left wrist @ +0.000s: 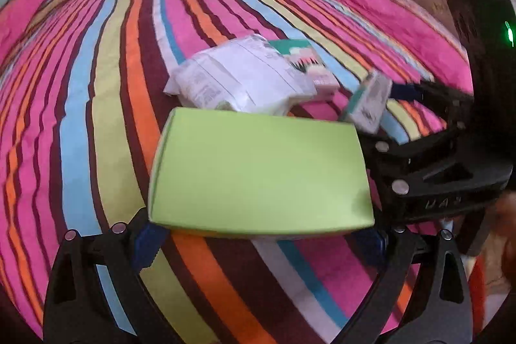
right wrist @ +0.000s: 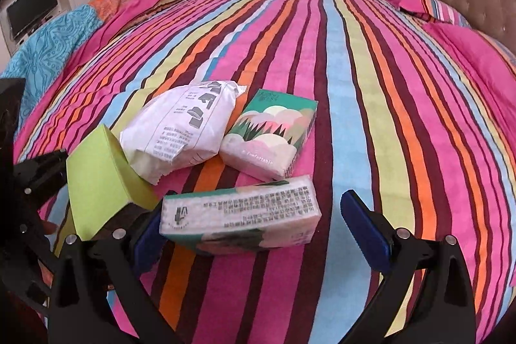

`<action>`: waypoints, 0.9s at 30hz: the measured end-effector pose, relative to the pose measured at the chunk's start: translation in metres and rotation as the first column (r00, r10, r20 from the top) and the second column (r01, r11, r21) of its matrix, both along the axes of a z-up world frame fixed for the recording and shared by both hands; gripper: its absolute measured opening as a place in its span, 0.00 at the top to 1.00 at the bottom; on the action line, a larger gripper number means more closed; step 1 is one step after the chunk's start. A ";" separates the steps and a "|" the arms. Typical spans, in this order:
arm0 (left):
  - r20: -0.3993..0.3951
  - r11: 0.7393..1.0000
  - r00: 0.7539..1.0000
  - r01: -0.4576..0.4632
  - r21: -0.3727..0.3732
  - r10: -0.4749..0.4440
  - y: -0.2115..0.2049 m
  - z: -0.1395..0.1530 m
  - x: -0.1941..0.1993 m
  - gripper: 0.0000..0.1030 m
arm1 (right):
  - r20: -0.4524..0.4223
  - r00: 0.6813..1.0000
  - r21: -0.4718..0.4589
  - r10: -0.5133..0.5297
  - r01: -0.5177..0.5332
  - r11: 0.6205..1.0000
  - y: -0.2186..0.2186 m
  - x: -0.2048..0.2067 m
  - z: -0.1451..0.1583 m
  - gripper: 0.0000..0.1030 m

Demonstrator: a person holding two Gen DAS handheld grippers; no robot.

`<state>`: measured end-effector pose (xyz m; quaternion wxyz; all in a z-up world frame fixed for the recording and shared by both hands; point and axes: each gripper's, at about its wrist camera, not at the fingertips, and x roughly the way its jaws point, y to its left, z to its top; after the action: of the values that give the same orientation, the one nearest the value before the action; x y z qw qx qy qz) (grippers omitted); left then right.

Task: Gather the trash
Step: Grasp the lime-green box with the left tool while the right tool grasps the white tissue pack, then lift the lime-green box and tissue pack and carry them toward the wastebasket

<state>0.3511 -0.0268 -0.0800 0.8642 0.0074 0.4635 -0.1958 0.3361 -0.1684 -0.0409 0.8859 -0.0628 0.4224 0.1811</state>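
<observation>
Left gripper (left wrist: 258,242): fingers clamped on green box (left wrist: 258,170), held above the striped bed (right wrist: 354,86). Right gripper (right wrist: 262,223): fingers spread, tissue pack (right wrist: 240,215) between them touching only the left pad, long axis crosswise. White pouch (right wrist: 180,131) and second tissue pack (right wrist: 271,134) lie just beyond.

Soft, even indoor light, fairly bright; no hard shadows on bedspread (right wrist: 354,86). Strong fisheye bulge in both views, stripes curving, dark vignette at corners. Left view smeared by motion blur: pack (left wrist: 367,102) and paper bag (left wrist: 238,79) soft. Right view sharper, print on pack (right wrist: 242,211) nearly legible. Green LED glare (left wrist: 509,33) at right edge.
</observation>
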 end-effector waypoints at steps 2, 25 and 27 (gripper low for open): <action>-0.005 1.000 1.000 -0.009 -0.002 0.009 0.001 0.000 0.002 0.08 | -0.005 1.000 0.003 -0.015 0.016 1.000 -0.002 0.000 0.000 0.09; 0.020 0.995 0.996 -0.089 -0.033 0.090 0.024 0.025 -0.064 0.15 | -0.062 0.991 0.114 -0.120 0.126 0.985 -0.030 -0.059 0.019 0.32; 0.026 0.995 0.995 -0.093 -0.040 0.094 0.026 0.029 -0.075 0.15 | -0.069 0.990 0.120 -0.122 0.130 0.984 -0.031 -0.069 0.019 0.32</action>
<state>0.2764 -0.0009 -0.0508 0.8787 -0.0282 0.4474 -0.1639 0.2672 -0.1996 -0.0220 0.8843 0.0249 0.4405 0.1525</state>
